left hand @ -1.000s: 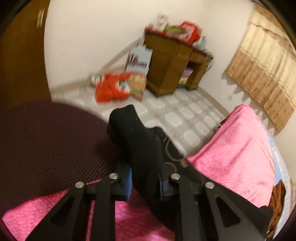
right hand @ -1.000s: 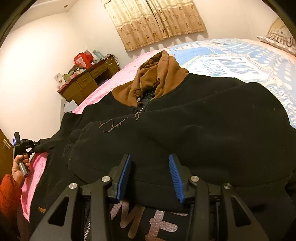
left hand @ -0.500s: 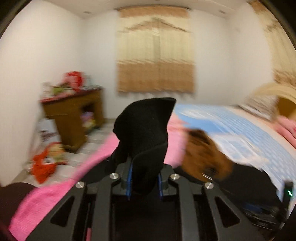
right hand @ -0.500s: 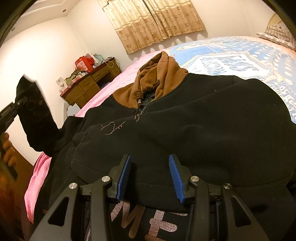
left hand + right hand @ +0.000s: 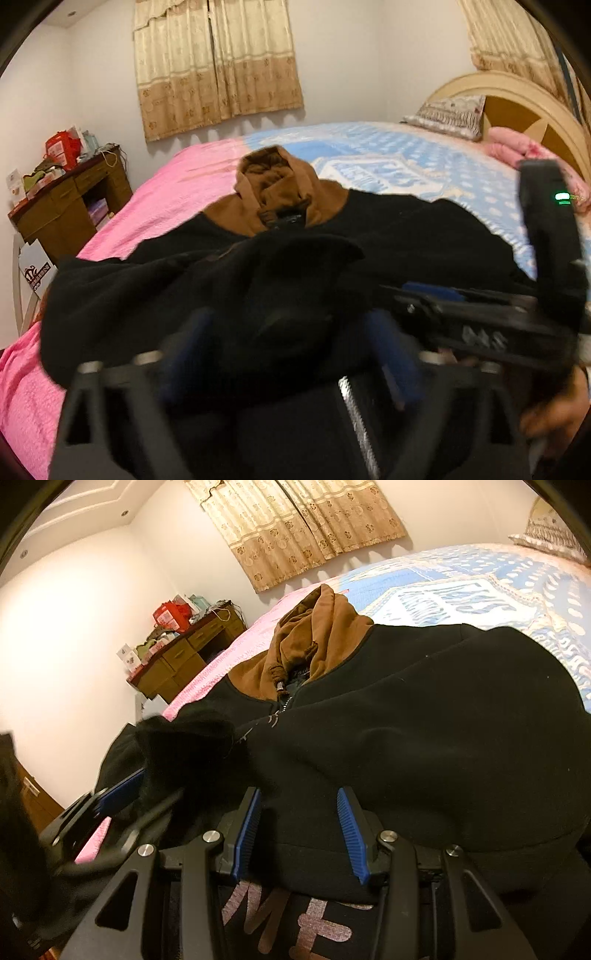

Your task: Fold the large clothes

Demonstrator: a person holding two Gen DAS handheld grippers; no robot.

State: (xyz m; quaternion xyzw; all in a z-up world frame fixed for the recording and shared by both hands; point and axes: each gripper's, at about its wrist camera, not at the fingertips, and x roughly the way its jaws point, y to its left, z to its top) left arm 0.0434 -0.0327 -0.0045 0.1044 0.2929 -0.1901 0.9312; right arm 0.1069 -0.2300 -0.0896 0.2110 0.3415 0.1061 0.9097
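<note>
Your left tongs [image 5: 280,354] are spread wide; their jaws have just been opening, and the black sleeve cuff [image 5: 295,280] lies loose between the blurred blue pads, no longer pinched. Your right tongs [image 5: 301,829] stand partly apart, blue pads on either side of a fold of black cloth near the hem; whether they press it I cannot tell.

There is one garment: a black hooded jacket [image 5: 424,738] with a brown hood [image 5: 314,635], spread on the bed [image 5: 177,195]. From the right tongs it fills the view from 9 o'clock round to 3 o'clock, with the hood at 12 o'clock and pale lettering [image 5: 280,919] between the tong arms at 6 o'clock. From the left tongs the hood lies at 12 o'clock, and the body stretches from 9 to 3 o'clock.

In the right wrist view your left tongs show at 8 o'clock, just beside the right pair, the cuff bunched over them. In the left wrist view the right tongs sit at 3 o'clock, with your hand [image 5: 554,413] at 4 o'clock.

Around them: one wooden tabletop [image 5: 184,653] with clutter at 10 o'clock, curtains [image 5: 218,59] at 12 o'clock, one pillow [image 5: 447,114] and the headboard [image 5: 517,107] at 2 o'clock.
</note>
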